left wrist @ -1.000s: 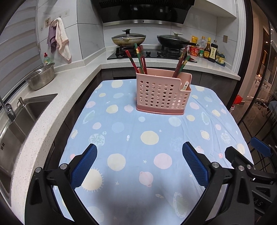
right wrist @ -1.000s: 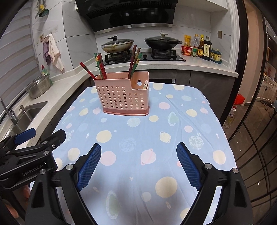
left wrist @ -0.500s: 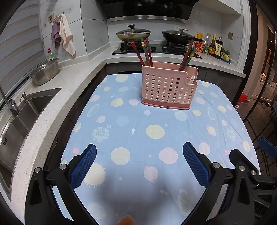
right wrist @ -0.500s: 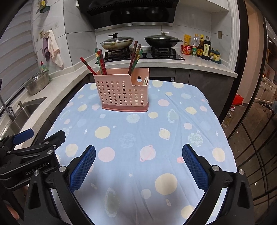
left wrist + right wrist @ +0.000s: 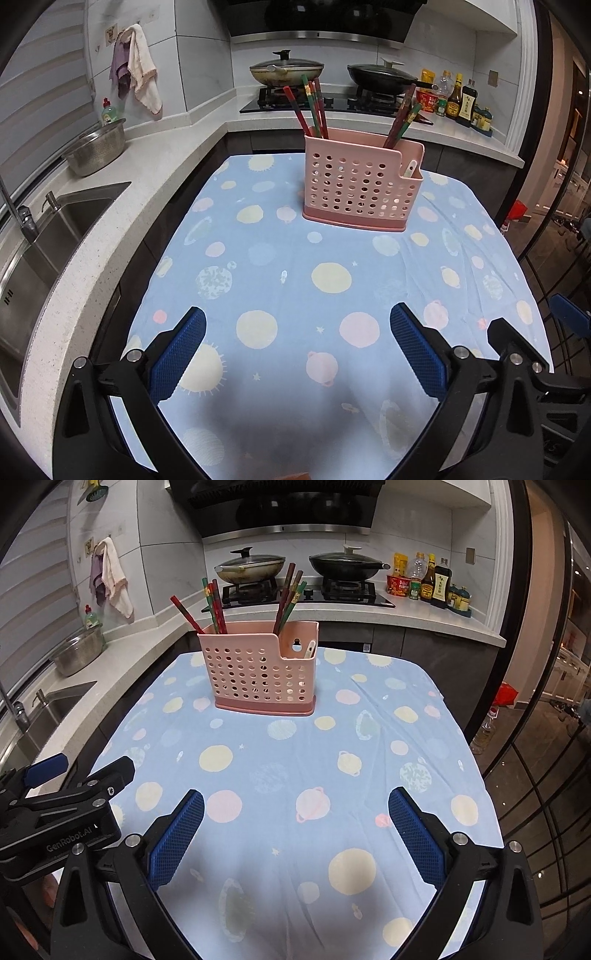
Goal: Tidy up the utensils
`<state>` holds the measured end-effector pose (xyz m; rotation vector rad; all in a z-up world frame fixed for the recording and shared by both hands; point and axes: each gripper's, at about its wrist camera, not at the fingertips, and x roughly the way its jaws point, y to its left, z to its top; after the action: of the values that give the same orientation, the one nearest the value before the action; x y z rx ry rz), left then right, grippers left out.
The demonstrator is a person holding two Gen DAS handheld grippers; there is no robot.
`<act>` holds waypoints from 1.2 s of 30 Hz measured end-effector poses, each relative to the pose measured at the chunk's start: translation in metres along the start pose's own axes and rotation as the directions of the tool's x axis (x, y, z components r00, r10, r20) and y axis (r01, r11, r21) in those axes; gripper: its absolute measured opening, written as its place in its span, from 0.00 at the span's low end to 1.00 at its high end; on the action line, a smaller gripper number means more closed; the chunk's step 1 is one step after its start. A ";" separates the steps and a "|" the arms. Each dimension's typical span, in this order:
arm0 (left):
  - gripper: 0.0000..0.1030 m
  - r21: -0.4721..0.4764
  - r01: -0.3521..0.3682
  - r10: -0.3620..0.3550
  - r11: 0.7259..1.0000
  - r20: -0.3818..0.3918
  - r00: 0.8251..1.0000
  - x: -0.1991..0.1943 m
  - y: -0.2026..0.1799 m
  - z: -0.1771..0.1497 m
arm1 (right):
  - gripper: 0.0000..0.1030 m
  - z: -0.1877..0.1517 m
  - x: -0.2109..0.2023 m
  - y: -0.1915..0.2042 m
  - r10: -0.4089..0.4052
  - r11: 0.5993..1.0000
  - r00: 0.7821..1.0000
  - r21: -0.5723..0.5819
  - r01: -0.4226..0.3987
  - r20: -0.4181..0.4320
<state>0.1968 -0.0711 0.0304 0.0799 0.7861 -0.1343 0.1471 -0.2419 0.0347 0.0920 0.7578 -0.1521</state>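
Note:
A pink perforated utensil holder [image 5: 360,184] stands upright at the far middle of the table; it also shows in the right wrist view [image 5: 260,670]. Red and green chopsticks [image 5: 312,107] lean in its left rear part, more chopsticks [image 5: 402,118] in its right rear part, and a white handle [image 5: 410,169] pokes from the low front-right compartment. My left gripper [image 5: 297,349] is open and empty above the near cloth. My right gripper [image 5: 295,829] is open and empty, with the left gripper's body [image 5: 62,805] beside it on the left.
The table wears a blue cloth with pastel dots [image 5: 288,280]. A white counter with a sink [image 5: 44,236] and steel bowl [image 5: 94,147] runs along the left. A stove with two pans [image 5: 286,70] and sauce bottles [image 5: 458,98] is behind.
Both grippers have pulled back and risen slightly from the holder; it looks a little smaller and farther. Both stay open and empty.

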 end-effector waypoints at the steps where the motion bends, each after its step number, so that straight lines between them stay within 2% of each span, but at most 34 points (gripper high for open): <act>1: 0.93 0.002 -0.004 0.004 1.000 0.002 1.000 0.000 0.000 0.000 | 0.94 0.000 0.000 0.000 -0.002 1.000 1.000 -0.002 0.002 0.002; 36: 0.93 0.026 -0.021 0.021 0.999 0.001 1.000 0.005 -0.005 0.000 | 0.94 0.000 0.003 -0.002 -0.007 1.000 1.000 -0.001 0.007 0.000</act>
<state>0.1996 -0.0764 0.0264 0.1125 0.7831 -0.1241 0.1485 -0.2444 0.0326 0.0885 0.7586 -0.1588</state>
